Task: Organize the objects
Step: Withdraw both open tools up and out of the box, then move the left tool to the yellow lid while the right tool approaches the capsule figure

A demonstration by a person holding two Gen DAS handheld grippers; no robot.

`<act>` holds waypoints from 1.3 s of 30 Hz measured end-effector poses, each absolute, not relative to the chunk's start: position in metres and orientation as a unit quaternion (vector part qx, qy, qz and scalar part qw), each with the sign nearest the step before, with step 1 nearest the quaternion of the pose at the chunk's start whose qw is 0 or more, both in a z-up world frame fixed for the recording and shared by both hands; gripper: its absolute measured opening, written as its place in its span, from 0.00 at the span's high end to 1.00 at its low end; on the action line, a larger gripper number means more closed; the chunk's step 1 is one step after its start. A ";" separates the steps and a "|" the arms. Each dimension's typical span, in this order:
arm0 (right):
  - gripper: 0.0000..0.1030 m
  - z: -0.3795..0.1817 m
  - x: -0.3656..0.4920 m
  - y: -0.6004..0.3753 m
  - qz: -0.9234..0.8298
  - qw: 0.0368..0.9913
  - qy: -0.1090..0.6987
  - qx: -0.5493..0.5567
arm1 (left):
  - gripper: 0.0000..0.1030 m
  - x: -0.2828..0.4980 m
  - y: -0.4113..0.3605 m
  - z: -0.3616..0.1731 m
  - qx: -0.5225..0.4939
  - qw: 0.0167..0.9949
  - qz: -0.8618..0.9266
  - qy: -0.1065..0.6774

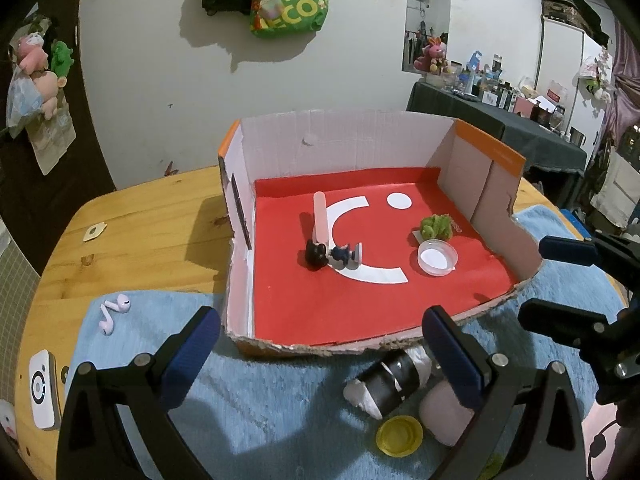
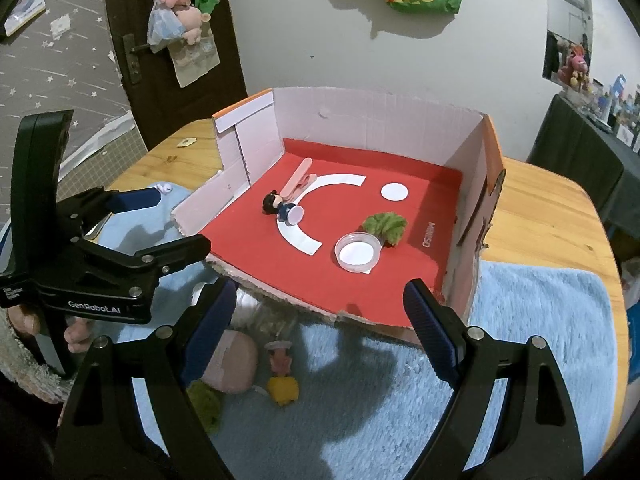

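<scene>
An open cardboard box (image 1: 472, 168) with a red floor sits on a blue towel (image 1: 256, 396) spread over the wooden counter (image 1: 132, 232). Inside it, a pale pink clip (image 1: 321, 216) lies flat, its long axis running from the back wall toward the box's torn front edge. At the clip's near end a small dark-haired figurine (image 1: 332, 255) lies on its side, head to the left and round white base to the right, so its long axis crosses that of the clip. Further right, a clear plastic lid (image 1: 437, 258) rests open side up, with a green fuzzy toy (image 1: 437, 227) just behind it.

The left tongs (image 1: 320, 356) hover in front of the box, spread wide apart and holding nothing. The right tongs (image 2: 320, 324) hang at the same front edge, likewise wide apart and empty.

On the towel before the box lie a black-and-white cylinder (image 1: 390, 386), a yellow cap (image 1: 399, 436) and a pink pouch (image 2: 232, 360). Two pink earbuds (image 1: 114, 312) rest at the towel's left corner.
</scene>
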State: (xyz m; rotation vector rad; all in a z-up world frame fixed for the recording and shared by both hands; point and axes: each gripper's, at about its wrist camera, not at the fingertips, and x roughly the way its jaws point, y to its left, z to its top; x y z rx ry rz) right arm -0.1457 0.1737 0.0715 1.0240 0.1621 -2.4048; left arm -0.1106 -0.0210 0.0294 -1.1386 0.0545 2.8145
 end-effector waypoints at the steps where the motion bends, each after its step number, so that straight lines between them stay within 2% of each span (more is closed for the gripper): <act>1: 0.17 0.071 -0.145 0.174 -0.887 0.259 0.060 0.378 | 0.00 -0.109 -0.021 0.029 -0.375 0.053 0.926 0.017; 25: 0.17 0.055 -0.115 0.168 -0.883 0.264 0.088 0.379 | 0.00 -0.079 -0.016 0.017 -0.383 0.060 0.921 0.029; 27: 0.19 0.054 -0.113 0.168 -0.883 0.263 0.089 0.379 | 0.00 -0.077 -0.015 0.016 -0.383 0.062 0.921 0.029; 29: 0.27 0.051 -0.112 0.169 -0.882 0.264 0.088 0.381 | 0.00 -0.075 -0.014 0.013 -0.385 0.063 0.920 0.030; 32: 0.33 0.046 -0.110 0.169 -0.879 0.266 0.087 0.387 | 0.01 -0.073 -0.013 0.011 -0.385 0.065 0.920 0.032; 37: 0.39 0.039 -0.107 0.169 -0.875 0.267 0.090 0.393 | 0.10 -0.069 -0.009 0.006 -0.387 0.073 0.918 0.041; 39: 0.45 0.036 -0.107 0.169 -0.874 0.267 0.091 0.396 | 0.12 -0.067 -0.007 0.005 -0.386 0.076 0.918 0.045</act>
